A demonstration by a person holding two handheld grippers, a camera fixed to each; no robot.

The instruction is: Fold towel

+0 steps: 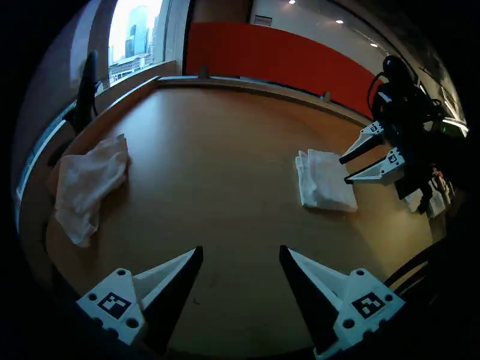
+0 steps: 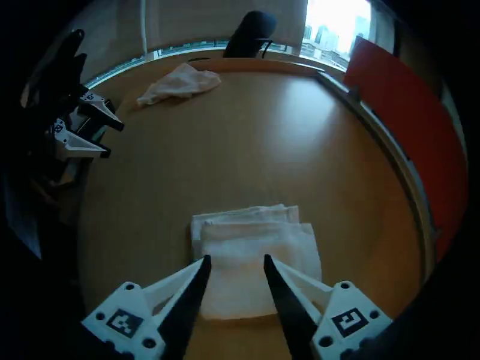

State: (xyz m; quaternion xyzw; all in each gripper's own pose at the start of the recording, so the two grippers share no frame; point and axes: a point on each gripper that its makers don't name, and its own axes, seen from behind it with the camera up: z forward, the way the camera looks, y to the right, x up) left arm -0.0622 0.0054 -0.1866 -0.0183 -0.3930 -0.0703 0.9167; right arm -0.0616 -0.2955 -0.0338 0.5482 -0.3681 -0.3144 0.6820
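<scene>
Tabletop [image 1: 228, 156] of brown wood took up most of both views, a broad rounded surface with a raised lip along its far edge. Behind it stood a long red panel [image 1: 282, 57], and beside that a bright window [image 1: 135, 36] giving on tall buildings. The left gripper view also took in small ceiling lights [image 1: 339, 21] above the panel. A dark office chair [image 2: 249, 33] stood at the table's window end, seen clearly in the right gripper view.

Two white towels lay well apart on the wood. The crumpled towel [image 1: 87, 180] sat in a loose heap near the table's edge at the window end. The folded towel [image 2: 255, 264] lay flat in a neat rectangle of stacked layers nearer the middle.

The left gripper [image 1: 240, 249] hovered over bare wood with its jaws spread wide, holding nothing and touching nothing. The right gripper [image 2: 236, 258] hung over the near part of the folded towel, its jaws parted more narrowly, with cloth showing in the gap; whether the tips touched the towel could not be told. From the left gripper view, the right gripper [image 1: 344, 171] appeared at the folded towel's edge, fingers apart, carried on a dark handle.
</scene>
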